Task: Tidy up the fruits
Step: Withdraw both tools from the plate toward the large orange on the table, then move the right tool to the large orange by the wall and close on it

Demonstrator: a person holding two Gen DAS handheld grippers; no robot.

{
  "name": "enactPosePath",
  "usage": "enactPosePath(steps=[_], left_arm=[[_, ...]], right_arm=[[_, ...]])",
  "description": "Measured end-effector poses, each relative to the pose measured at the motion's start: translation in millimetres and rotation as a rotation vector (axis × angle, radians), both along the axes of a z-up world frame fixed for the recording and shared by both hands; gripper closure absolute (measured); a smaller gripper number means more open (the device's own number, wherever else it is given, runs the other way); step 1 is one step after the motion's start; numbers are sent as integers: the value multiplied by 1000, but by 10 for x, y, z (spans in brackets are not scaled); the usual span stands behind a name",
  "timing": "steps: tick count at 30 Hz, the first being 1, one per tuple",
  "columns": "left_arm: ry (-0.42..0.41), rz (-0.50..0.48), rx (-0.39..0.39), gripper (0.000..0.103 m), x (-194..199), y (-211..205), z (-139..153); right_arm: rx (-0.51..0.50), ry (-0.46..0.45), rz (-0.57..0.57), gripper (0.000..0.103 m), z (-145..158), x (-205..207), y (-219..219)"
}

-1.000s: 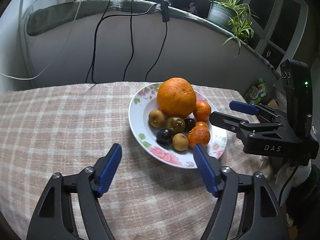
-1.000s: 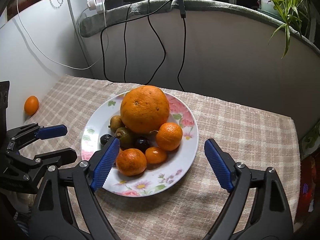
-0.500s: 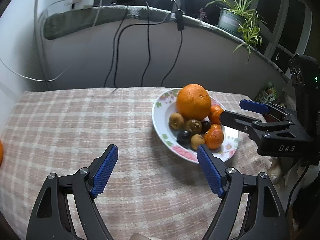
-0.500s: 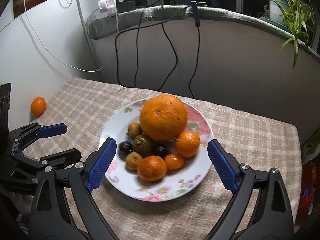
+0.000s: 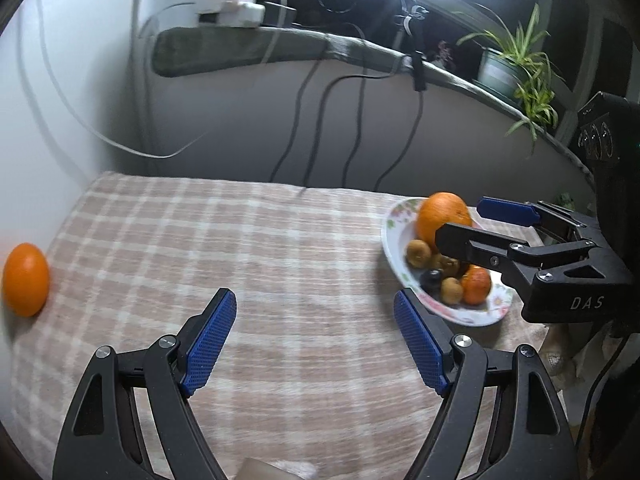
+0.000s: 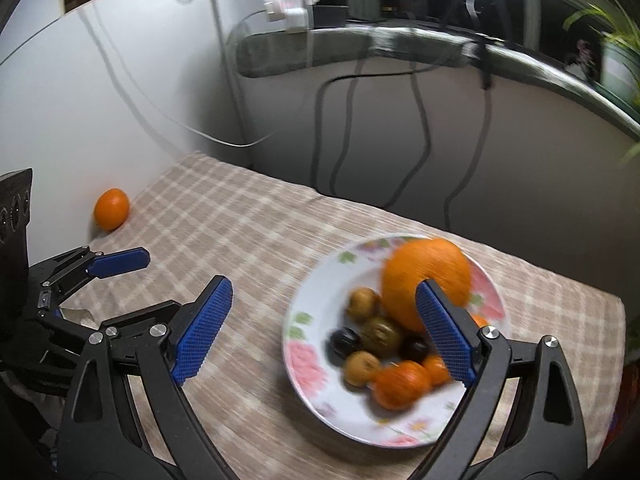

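From my feeds, the checked tablecloth fills most of both views, with the floral plate toward its right side. On that plate sits a big orange heaped over mandarins, brownish fruits and dark ones (blurred in the right view). My right gripper hangs above the plate's left half, jaws wide and just widened further, nothing between them. My left gripper is spread over bare cloth, empty. A lone mandarin lies at the cloth's far-left edge by the wall.
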State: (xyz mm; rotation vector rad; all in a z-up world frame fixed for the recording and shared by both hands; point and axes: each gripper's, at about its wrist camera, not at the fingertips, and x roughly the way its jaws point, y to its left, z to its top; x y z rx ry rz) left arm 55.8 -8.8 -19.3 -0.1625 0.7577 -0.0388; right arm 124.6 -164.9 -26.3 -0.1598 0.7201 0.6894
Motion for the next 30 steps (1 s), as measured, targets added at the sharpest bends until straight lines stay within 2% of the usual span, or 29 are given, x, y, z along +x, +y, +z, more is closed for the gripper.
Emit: enactPosePath(steps=[13,19,26,30], left_arm=[[-35,176,-14,22,-302,685,-8],[-61,265,-11,22,-451,970,-23],[-89,370,-45,22,-618,1283,-90],[-81,432,-93,23,-709,1488,-196]], right_arm=[[25,6,176,8,33,-6,807],[47,44,245,8,-3,23,1180],[34,80,344,8,-74,2,1669],[35,95,399,8,-100,-11,1907]])
